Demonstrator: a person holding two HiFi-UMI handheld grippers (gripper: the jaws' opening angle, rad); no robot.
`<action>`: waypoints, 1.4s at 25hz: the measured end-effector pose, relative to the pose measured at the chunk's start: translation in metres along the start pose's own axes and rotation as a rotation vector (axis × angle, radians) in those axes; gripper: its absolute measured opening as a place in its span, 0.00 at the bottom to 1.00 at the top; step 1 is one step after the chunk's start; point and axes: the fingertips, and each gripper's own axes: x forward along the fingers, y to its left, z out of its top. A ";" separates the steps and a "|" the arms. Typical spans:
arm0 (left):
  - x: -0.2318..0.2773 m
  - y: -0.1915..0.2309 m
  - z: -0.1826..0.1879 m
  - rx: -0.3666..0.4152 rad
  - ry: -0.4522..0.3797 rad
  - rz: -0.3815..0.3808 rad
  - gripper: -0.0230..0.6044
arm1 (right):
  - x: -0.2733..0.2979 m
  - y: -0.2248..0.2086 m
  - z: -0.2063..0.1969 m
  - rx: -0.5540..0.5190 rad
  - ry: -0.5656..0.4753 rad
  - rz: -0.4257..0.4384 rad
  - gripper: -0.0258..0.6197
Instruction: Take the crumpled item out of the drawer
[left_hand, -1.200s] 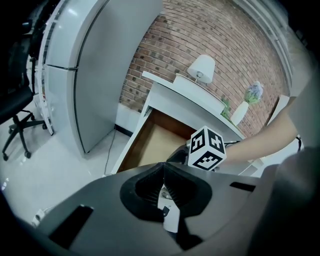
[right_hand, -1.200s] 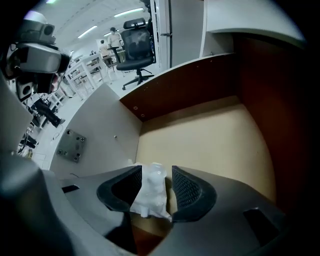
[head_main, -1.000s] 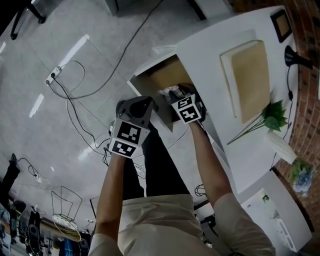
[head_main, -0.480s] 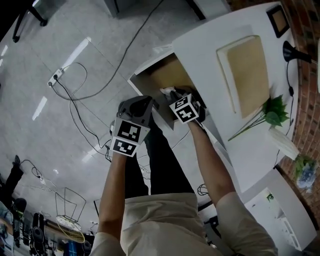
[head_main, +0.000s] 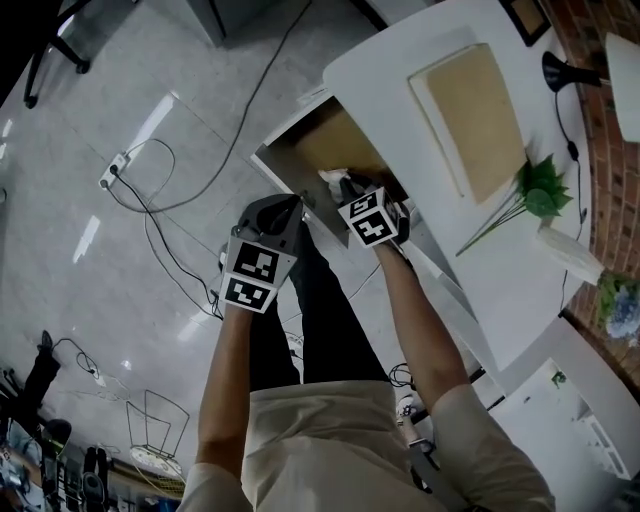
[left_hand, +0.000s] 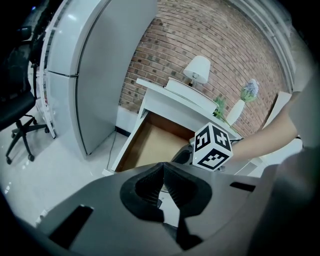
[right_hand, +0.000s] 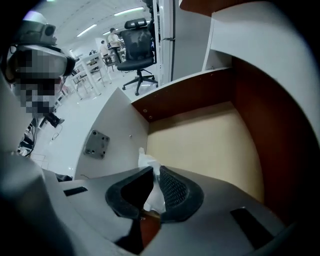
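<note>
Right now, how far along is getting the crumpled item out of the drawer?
Done: the brown wood-lined drawer stands open, and the right gripper, whose fingers have just been closing, pinches the crumpled white wad. In hand: the wad hangs above the drawer's floor, near its front. Still to do: carrying it clear of the drawer. The left gripper is shut and empty, outside the drawer.

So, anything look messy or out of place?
A crumpled white wad, like rubbish, is pinched over the open drawer by the fingers of the right gripper, which have just been closing. Loose cables sprawl across the floor.
</note>
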 end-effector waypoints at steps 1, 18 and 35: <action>-0.004 -0.003 0.000 0.006 0.002 -0.004 0.06 | -0.005 0.001 0.001 0.006 -0.007 -0.008 0.14; -0.103 -0.044 0.032 0.033 -0.048 -0.026 0.06 | -0.146 0.023 0.045 0.175 -0.161 -0.205 0.14; -0.180 -0.091 0.054 0.185 -0.022 -0.032 0.06 | -0.252 0.079 0.049 0.432 -0.403 -0.229 0.14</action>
